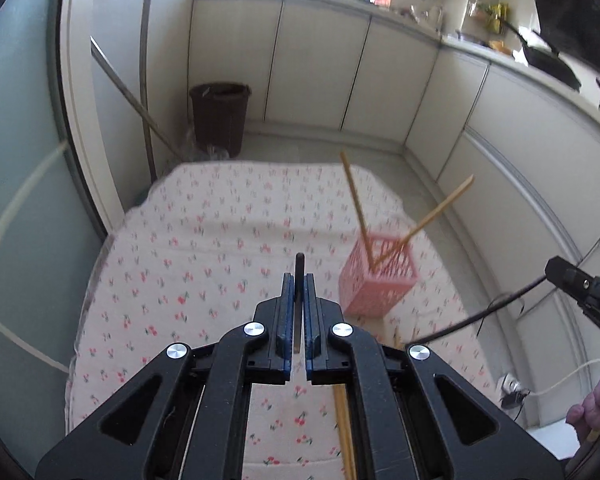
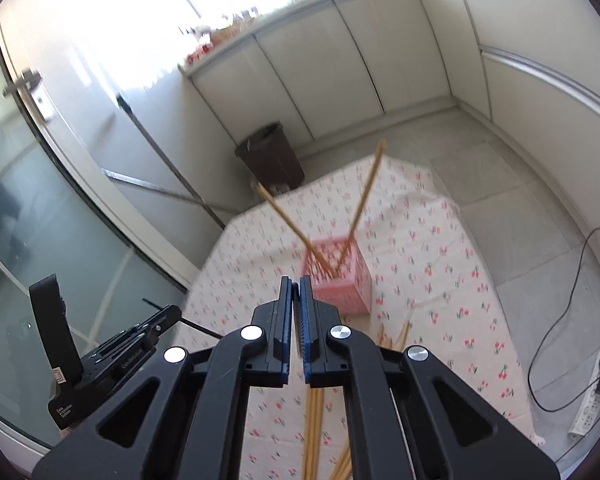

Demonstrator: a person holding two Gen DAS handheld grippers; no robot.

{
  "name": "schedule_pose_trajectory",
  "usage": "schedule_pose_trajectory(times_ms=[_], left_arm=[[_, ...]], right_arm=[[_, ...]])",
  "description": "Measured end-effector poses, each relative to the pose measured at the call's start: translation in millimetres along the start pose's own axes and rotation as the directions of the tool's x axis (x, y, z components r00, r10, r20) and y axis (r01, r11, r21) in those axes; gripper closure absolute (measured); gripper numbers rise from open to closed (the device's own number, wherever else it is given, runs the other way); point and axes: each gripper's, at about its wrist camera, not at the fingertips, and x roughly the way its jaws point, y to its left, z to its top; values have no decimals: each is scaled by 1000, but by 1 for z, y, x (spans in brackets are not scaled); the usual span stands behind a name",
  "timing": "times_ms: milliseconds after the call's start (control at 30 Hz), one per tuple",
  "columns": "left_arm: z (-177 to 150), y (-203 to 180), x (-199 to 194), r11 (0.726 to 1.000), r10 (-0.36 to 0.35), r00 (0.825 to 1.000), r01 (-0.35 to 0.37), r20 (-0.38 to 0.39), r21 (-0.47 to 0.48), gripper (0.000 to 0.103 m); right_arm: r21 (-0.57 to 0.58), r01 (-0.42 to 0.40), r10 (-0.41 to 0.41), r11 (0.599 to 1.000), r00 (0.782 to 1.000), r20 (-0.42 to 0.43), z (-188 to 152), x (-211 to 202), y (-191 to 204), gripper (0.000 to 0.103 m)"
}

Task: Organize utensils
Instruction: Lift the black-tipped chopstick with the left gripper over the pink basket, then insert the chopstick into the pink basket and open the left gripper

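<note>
— What does your left claw (image 1: 299,280) hold?
— A dark chopstick (image 1: 299,270), pinched. Pink basket (image 1: 378,278) stands far right, two chopsticks (image 1: 356,200) inside.
— And the right claw (image 2: 296,284)?
— Nearly shut, grip unclear; only it shows loose chopsticks (image 2: 314,420) near me.

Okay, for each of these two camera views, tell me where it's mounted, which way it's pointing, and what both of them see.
Left wrist: sits on the left gripper, looking forward and down along its fingers at the cherry-print cloth; a dark utensil is clamped between them, with the person's hand at the right edge.
Right wrist: sits on the right gripper, facing the pink basket; the left gripper shows at lower left.
Shared: cloth, basket holding two chopsticks, loose chopsticks, brown bin, white cabinets.
</note>
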Motion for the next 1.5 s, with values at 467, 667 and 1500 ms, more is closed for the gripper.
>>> schedule_pose_trajectory(times_ms=[467, 667, 1500], left_arm=[[99, -57, 9, 990, -129, 985, 135, 118, -48, 99], [93, -71, 58, 988, -142, 990, 143, 19, -53, 87], [75, -69, 40, 995, -92, 995, 93, 31, -29, 65]], right_arm=[[90, 0, -20, 996, 974, 227, 93, -32, -15, 99], [139, 32, -58, 990, 981, 183, 103, -2, -34, 99], [33, 184, -186, 982, 977, 103, 77, 54, -21, 92]])
